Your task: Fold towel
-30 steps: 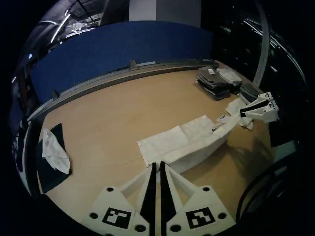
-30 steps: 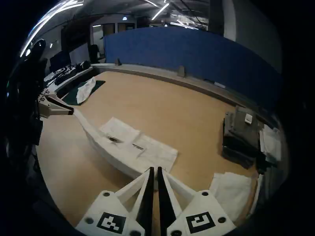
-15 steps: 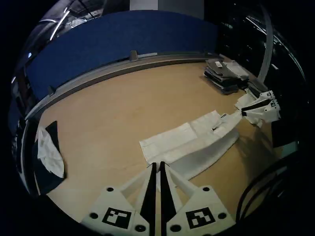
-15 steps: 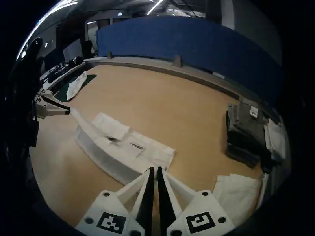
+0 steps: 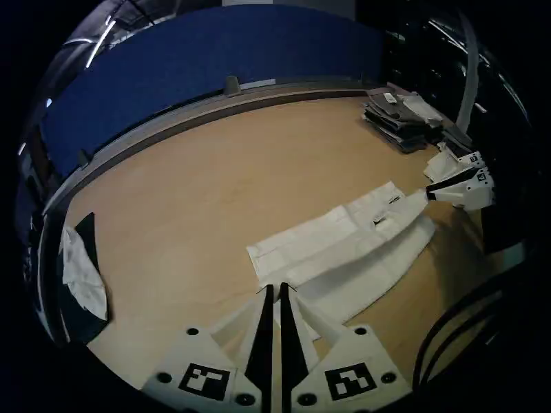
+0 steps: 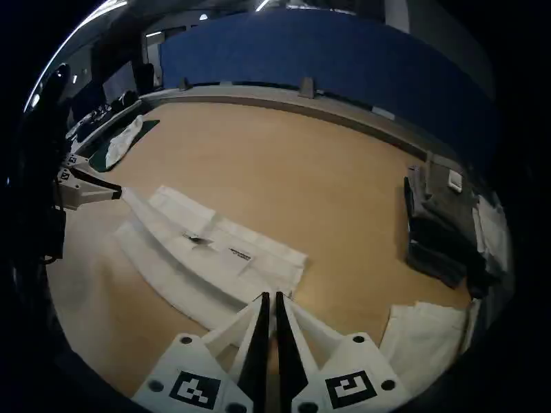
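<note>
A long white towel (image 5: 344, 237) lies stretched across the wooden table (image 5: 206, 172), with a fold line along its length and a small label near the middle. My left gripper (image 5: 273, 288) is shut on the towel's near end at the bottom of the left gripper view. My right gripper (image 5: 428, 195) pinches the far end at the right. In the right gripper view the towel (image 6: 200, 251) runs from my right gripper (image 6: 270, 296), shut on its edge, to my left gripper (image 6: 121, 191) at the far left. The held front edge hangs low, close to the tabletop.
A stack of folded grey and white towels (image 5: 403, 120) (image 6: 441, 234) sits near the table's end. A folded white towel (image 6: 423, 341) lies beside my right gripper. A crumpled white cloth on a dark mat (image 5: 79, 275) (image 6: 124, 138) is at the other end. A blue partition (image 5: 206, 62) backs the table.
Both grippers have come down with the towel's front edge. The raised flap that stood up a second ago now spreads nearly flat toward the near side.
</note>
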Tool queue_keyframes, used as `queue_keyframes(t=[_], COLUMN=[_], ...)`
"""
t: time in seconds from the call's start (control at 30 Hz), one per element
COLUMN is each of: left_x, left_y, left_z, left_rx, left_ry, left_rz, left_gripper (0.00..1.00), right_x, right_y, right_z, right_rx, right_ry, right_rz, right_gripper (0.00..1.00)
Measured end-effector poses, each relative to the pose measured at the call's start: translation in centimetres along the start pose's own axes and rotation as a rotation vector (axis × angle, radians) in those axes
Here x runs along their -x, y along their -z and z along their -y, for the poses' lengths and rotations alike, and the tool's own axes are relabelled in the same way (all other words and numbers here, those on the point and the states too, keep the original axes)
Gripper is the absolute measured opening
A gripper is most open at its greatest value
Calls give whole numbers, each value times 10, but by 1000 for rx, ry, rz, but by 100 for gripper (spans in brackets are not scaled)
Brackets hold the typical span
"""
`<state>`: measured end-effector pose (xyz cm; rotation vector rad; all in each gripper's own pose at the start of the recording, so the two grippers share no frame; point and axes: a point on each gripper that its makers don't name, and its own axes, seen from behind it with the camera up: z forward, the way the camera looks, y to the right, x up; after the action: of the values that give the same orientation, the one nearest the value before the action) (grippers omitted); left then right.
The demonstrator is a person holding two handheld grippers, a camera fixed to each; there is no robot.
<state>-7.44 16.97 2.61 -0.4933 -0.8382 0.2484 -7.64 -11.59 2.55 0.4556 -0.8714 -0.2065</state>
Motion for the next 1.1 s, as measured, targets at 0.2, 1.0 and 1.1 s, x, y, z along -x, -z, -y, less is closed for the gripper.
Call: queue_keyframes(t=[0.2, 1.0, 1.1], left_x=[2, 12, 11], left_y=[-5, -30, -31], left_z=[1, 20, 26], left_rx=[-1, -50, -64], left_ry=[-2, 4, 14], left_rz=[8, 56, 56], left_gripper=[6, 18, 29], right_x=[3, 6, 7], right_y=[-4, -26, -28], right_z=[0, -9, -13], right_rx=[0, 31, 49], right_ry=[-10, 10, 12], right_rz=[8, 69, 73], right_gripper=[6, 28, 36])
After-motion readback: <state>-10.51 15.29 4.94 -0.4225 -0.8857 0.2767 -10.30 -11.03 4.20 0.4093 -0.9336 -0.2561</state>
